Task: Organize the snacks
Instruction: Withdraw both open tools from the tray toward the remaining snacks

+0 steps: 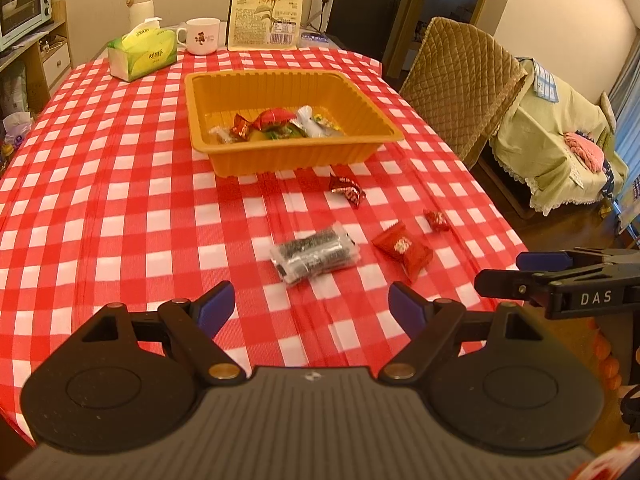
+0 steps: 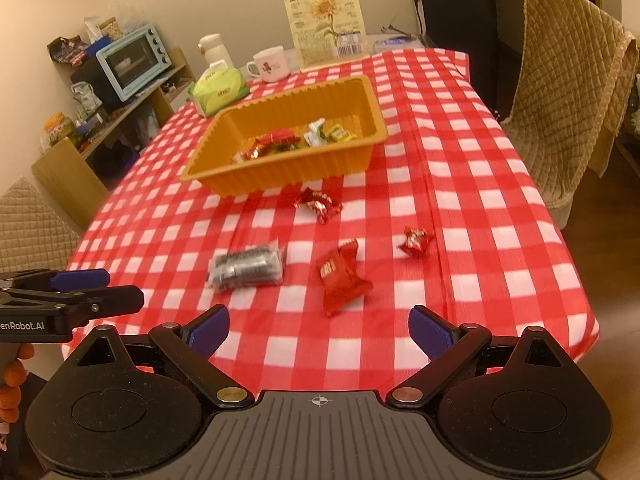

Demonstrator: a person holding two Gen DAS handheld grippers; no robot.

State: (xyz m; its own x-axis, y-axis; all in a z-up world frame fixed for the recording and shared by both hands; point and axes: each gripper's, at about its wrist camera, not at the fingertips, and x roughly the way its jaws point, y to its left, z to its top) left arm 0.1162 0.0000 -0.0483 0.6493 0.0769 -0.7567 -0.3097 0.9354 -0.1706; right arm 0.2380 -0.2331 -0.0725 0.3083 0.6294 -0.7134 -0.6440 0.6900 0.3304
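An orange tray [image 1: 256,158] [image 2: 280,180] stands mid-table and holds several wrapped snacks [image 1: 276,124] [image 2: 288,142]. On the cloth in front of it lie a clear pack of dark snacks [image 1: 314,254] [image 2: 246,266], a red packet [image 1: 402,250] [image 2: 340,276], a red foil candy [image 1: 347,190] [image 2: 318,204] and a small red candy [image 1: 437,220] [image 2: 416,240]. My left gripper [image 1: 310,308] is open and empty, just short of the clear pack. My right gripper [image 2: 318,330] is open and empty, just short of the red packet.
The table has a red-and-white checked cloth [image 1: 120,200]. At its far end stand a tissue box [image 1: 142,54], a white mug [image 1: 202,36], a white flask [image 1: 141,4] and a sunflower-seed bag [image 1: 268,4]. A quilted chair [image 1: 460,88] stands at the right; a toaster oven [image 2: 134,60] sits left.
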